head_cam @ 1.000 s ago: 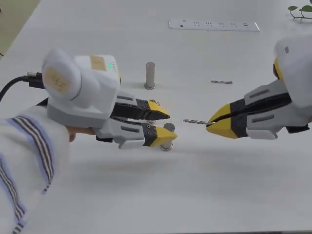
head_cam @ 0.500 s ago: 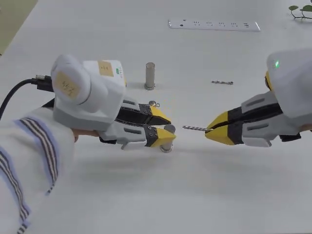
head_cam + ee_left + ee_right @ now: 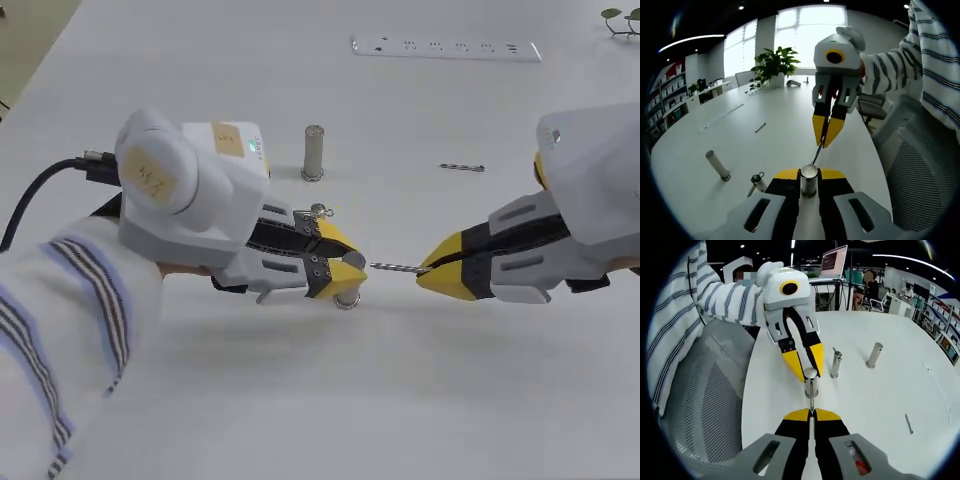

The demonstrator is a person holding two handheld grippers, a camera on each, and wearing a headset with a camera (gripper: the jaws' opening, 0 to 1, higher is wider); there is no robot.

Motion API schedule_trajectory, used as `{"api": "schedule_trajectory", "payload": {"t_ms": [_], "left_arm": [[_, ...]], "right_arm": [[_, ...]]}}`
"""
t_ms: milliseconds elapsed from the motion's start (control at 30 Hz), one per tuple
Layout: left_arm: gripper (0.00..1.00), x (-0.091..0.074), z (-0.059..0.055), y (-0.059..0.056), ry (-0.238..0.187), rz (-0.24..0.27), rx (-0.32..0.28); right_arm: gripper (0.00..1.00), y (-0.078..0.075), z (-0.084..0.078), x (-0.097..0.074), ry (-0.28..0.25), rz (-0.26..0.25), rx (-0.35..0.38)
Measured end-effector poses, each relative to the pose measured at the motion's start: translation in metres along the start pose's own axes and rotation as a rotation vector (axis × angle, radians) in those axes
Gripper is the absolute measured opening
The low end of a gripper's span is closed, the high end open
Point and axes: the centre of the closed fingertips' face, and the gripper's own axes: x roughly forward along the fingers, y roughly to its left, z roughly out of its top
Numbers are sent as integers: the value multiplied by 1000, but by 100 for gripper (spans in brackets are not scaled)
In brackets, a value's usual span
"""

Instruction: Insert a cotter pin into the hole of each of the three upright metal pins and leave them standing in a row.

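Head view, workbench stock as I read it from my station.

1. Left gripper [image 3: 350,266]: lies low over the white table [image 3: 300,400], jaws drawn in on pin one [image 3: 347,292] and pressing its upper shaft from both sides. Pin one stands upright on its base, near the middle of the table.
2. Right gripper [image 3: 426,270]: faces the left gripper tip to tip, jaws pinched together on a cotter pin [image 3: 398,267]. The cotter pin sticks out level toward the head of pin one and its free end meets it. I cannot tell whether that end has entered the hole.
3. Pin two [image 3: 320,213]: upright just behind the left gripper's jaws. In the left gripper view I see a ring-headed cotter pin through its top.
4. Pin three [image 3: 313,153]: upright farther back and bare. I see nothing through its top.
5. Spare cotter pin [image 3: 462,167]: lies flat on the table, well apart from the three pins, on the right gripper's side.
6. Power strip [image 3: 445,48]: lies flat near the far edge.
7. Plant [image 3: 625,18]: leaves at the far right corner.
8. Striped sleeve [image 3: 60,330]: behind the left gripper.
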Motion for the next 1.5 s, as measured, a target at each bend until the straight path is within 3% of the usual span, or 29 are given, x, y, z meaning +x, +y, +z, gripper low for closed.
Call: {"api": "schedule_trajectory", "payload": {"t_ms": [300, 1167, 1500], "left_arm": [[9, 1, 0, -1, 0, -3, -4], [9, 1, 1, -1, -14, -2, -20], [9, 2, 1, -2, -11, 1, -25]], "right_arm": [[0, 2, 6, 3, -7, 10, -6], [0, -11, 7, 15, 14, 2, -53], [0, -7, 13, 19, 18, 13, -73]]}}
